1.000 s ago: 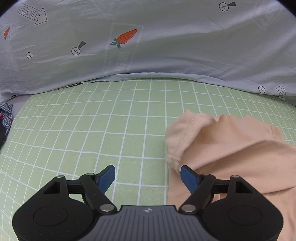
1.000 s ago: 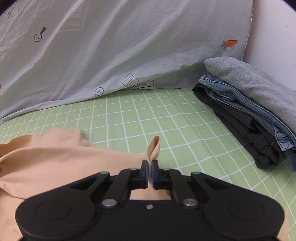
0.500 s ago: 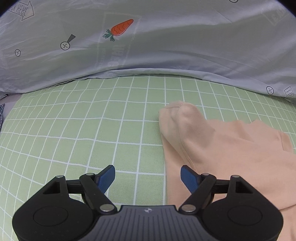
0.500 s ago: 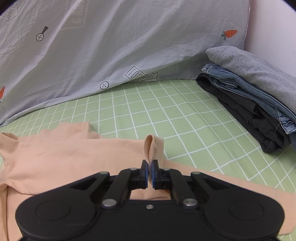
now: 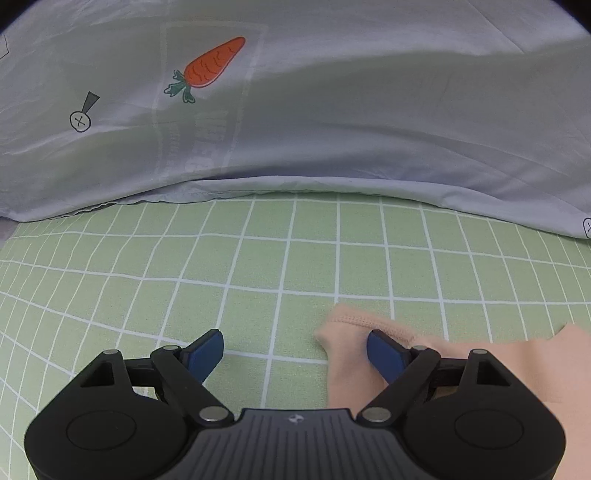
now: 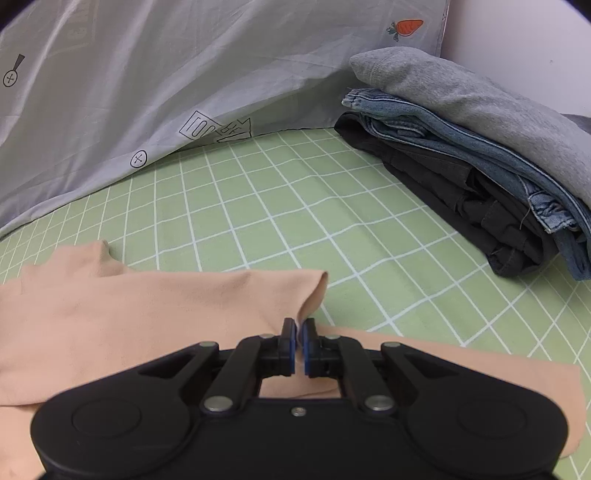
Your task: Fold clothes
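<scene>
Left gripper (image 5: 295,350): one, under my left hand; I see its two blue pads spread wide with nothing between them. The right pad (image 5: 384,354) sits over the stitched edge of the garment; I cannot tell whether it touches.
Right gripper (image 6: 299,338): one; I see its two pads pressed together on a pinch of peach cloth, which rises in a small fold just ahead of the tips.
Peach garment (image 6: 147,306): one, thin knit, lying on the sheet. In my right wrist view it spreads from the left edge across to the gripper, with a second layer running out under the gripper to the right. In my left wrist view only a hemmed end (image 5: 354,325) and a flat patch at the lower right show.
Bed sheet (image 5: 258,266): one, light green with a white grid, the surface under everything.
Grey cover (image 5: 332,129): one, pale grey cloth bulging along the far edge of the sheet. Printed carrots I count: one in the left view (image 5: 207,70), one in the right view (image 6: 406,27). Crossed-circle marks: two per view.
Folded stack (image 6: 480,166): one pile, three pieces counted, well apart from the peach garment at the right: grey knit (image 6: 461,96) on top, blue denim (image 6: 443,136) in the middle, black cloth (image 6: 461,192) at the bottom.
</scene>
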Available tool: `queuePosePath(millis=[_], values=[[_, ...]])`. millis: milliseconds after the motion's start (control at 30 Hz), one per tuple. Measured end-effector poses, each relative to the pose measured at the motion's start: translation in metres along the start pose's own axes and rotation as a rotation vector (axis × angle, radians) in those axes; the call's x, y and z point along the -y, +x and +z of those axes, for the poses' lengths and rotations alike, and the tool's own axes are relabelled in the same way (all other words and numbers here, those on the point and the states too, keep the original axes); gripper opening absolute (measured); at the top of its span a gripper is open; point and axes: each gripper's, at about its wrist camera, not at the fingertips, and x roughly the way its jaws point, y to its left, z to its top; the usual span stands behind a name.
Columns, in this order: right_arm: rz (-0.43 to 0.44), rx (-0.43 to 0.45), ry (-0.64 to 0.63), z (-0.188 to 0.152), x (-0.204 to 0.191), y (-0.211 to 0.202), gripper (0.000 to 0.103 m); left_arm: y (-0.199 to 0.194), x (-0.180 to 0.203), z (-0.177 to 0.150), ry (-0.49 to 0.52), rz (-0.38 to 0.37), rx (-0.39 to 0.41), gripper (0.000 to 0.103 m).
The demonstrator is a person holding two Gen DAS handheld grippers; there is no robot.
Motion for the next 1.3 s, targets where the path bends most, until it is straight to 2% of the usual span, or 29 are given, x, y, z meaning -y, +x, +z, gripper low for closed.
queuePosePath(millis=[167,267,400,567,733,833,933,1133,1300], values=[[0.021,0.013,-0.022,0.0,-0.006,-0.006,0.004,-0.025,-0.021,-0.009,-0.038,0.009,0.006,0.086],[0.067,0.03,-0.046,-0.003,-0.016,-0.018,0.004,-0.051,-0.043,-0.036,-0.052,0.012,-0.006,0.086],[0.145,0.053,-0.076,-0.011,-0.031,-0.037,0.004,-0.09,-0.055,-0.083,-0.075,-0.012,-0.058,0.086],[0.278,0.075,-0.165,-0.03,-0.062,-0.068,0.004,-0.126,-0.048,-0.149,-0.005,-0.021,-0.125,0.086],[0.389,0.054,-0.251,-0.059,-0.087,-0.091,0.004,-0.147,-0.032,-0.203,0.082,-0.037,-0.194,0.086],[0.45,0.041,-0.304,-0.077,-0.1,-0.105,0.004,-0.158,-0.024,-0.22,0.142,-0.015,-0.199,0.086],[0.489,0.034,-0.373,-0.093,-0.11,-0.119,0.004,-0.172,-0.024,-0.233,0.149,-0.024,-0.19,0.086],[0.528,0.021,-0.494,-0.125,-0.122,-0.142,0.004,-0.193,-0.024,-0.25,0.164,-0.026,-0.177,0.086],[0.538,-0.037,-0.501,-0.141,-0.122,-0.146,0.005,-0.204,-0.028,-0.263,0.168,-0.026,-0.184,0.086]])
